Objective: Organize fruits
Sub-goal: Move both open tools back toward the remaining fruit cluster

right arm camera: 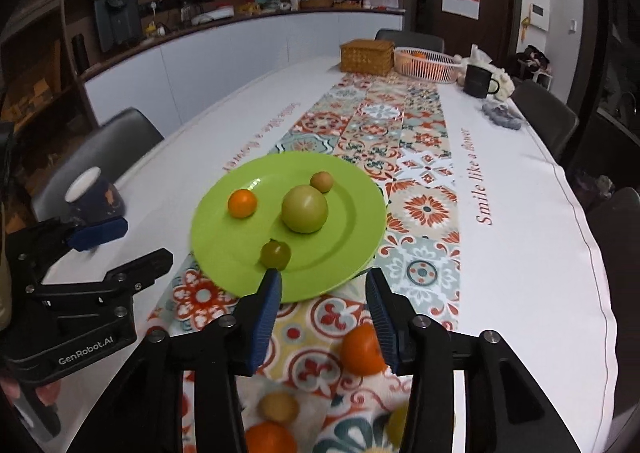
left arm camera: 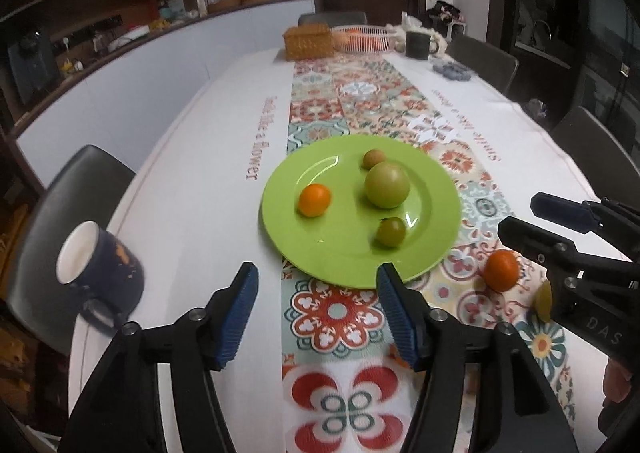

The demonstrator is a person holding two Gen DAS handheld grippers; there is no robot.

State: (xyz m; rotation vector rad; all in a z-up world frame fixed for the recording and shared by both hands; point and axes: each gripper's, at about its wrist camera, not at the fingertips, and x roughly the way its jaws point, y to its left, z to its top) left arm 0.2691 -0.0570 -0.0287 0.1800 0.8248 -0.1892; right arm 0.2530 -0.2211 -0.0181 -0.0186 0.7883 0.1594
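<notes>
A green plate (left arm camera: 348, 265) (right arm camera: 224, 249) lies on the patterned runner. On it sit a small orange (left arm camera: 314, 199) (right arm camera: 242, 203), a large green fruit (left arm camera: 387, 185) (right arm camera: 305, 208), a small brownish fruit (left arm camera: 373, 158) (right arm camera: 322, 181) and a small dark-green fruit (left arm camera: 391, 231) (right arm camera: 275, 253). My left gripper (left arm camera: 316, 279) is open and empty just short of the plate's near rim. My right gripper (right arm camera: 322, 281) (left arm camera: 516, 219) is open and empty, above an orange (right arm camera: 362, 349) (left arm camera: 501, 269) lying on the runner. More loose fruit lies nearer: a yellowish one (right arm camera: 279, 407), an orange one (right arm camera: 271, 437), a yellow-green one (right arm camera: 398, 423) (left arm camera: 545, 299).
A dark mug (left arm camera: 100, 273) (right arm camera: 94, 195) stands left of the plate near the table edge. At the far end are a wicker box (left arm camera: 309, 41) (right arm camera: 367, 57), a white basket (left arm camera: 366, 39) (right arm camera: 426, 65) and a black mug (left arm camera: 418, 45) (right arm camera: 480, 81). Chairs surround the table.
</notes>
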